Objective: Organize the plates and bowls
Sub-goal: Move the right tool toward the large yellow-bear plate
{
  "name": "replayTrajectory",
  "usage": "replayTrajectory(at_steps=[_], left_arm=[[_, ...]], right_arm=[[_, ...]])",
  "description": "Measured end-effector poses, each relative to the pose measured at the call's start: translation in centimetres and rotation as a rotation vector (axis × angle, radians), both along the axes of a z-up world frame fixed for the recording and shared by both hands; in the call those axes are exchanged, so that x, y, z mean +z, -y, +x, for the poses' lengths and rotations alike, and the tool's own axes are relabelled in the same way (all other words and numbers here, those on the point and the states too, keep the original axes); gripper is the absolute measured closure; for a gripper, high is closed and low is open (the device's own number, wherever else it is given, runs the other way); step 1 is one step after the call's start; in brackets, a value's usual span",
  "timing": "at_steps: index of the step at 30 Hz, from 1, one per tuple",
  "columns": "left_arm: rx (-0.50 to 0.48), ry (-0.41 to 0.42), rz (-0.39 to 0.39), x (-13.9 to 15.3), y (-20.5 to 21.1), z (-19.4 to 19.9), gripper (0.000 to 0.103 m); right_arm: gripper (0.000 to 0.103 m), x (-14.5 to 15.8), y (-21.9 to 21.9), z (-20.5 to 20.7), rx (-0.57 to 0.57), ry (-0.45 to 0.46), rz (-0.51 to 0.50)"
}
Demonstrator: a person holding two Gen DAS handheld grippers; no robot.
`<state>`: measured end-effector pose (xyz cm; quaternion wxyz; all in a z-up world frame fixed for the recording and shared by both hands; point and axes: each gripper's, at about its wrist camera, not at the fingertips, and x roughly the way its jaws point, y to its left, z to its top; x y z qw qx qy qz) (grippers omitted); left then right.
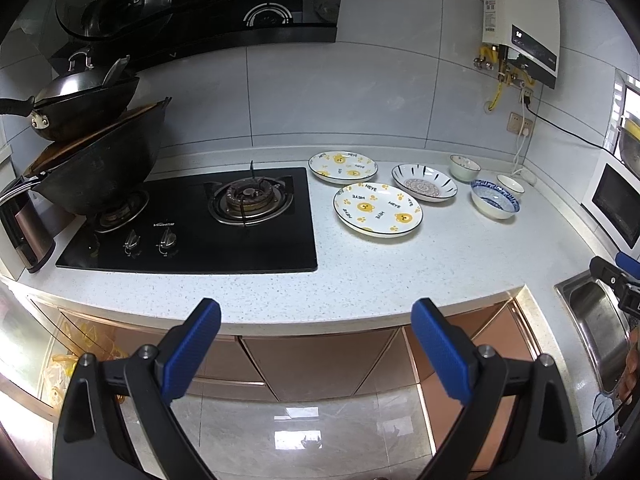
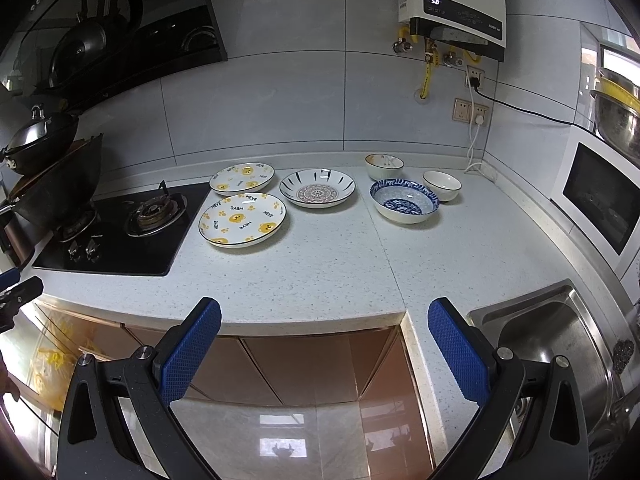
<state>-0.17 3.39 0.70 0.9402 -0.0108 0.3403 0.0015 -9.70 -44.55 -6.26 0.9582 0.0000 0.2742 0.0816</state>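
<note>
- The left gripper hangs in front of the counter edge, its blue-padded jaws spread wide with nothing between them; cabinet fronts and floor show through the gap.
- The right gripper sits the same way: jaws wide apart, empty, short of the countertop.
- All the dishes lie well beyond both pairs of jaws, toward the back of the counter, none touched.
- The large bear plate is the nearest dish, just right of the gas hob; in the left wrist view it lies ahead of the gap, slightly toward the right finger.
- A smaller bear plate sits behind it, close to the wall, the two rims near each other.
- The striped plate with a patterned centre rests just right of the bear plates, almost straight ahead of the right gripper's gap.
- The blue-patterned bowl stands further right, ahead of the right finger of that gripper.
- A cream bowl stands behind it by the wall, and a small white bowl just beside it on the right, rims close or touching.
- A steel sink is set in the counter to the right, a microwave beyond it.
- Stacked woks occupy the hob's left burner.
</note>
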Motion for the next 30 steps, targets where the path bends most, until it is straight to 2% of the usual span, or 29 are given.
replayTrajectory(at_steps=[9,13,19,26,30], left_arm=[[-0.016,-0.001,-0.02,-0.4,-2.0,2.7,0.006],[-0.026,-0.035,-0.041,-1.2,-2.6,5.4,0.006],[-0.038,-0.082,-0.058,-2.8,-2.2,12.0,0.006],[-0.038,-0.155,-0.038,-4.4,0.1,22.7,0.006],[-0.016,-0.211,-0.059,-5.7,0.5,28.4,0.006]], right_arm=[[0.001,0.6,-3.3,1.8,0.049,0.018,0.02],[0.001,0.2,-4.9,4.6,0.094,-0.006,0.022],[0.001,-2.0,-6.7,12.2,0.166,-0.085,0.052],[0.001,-4.0,-8.1,22.6,0.259,-0.162,0.062],[0.001,-4.9,-8.9,27.9,0.297,-0.206,0.052]])
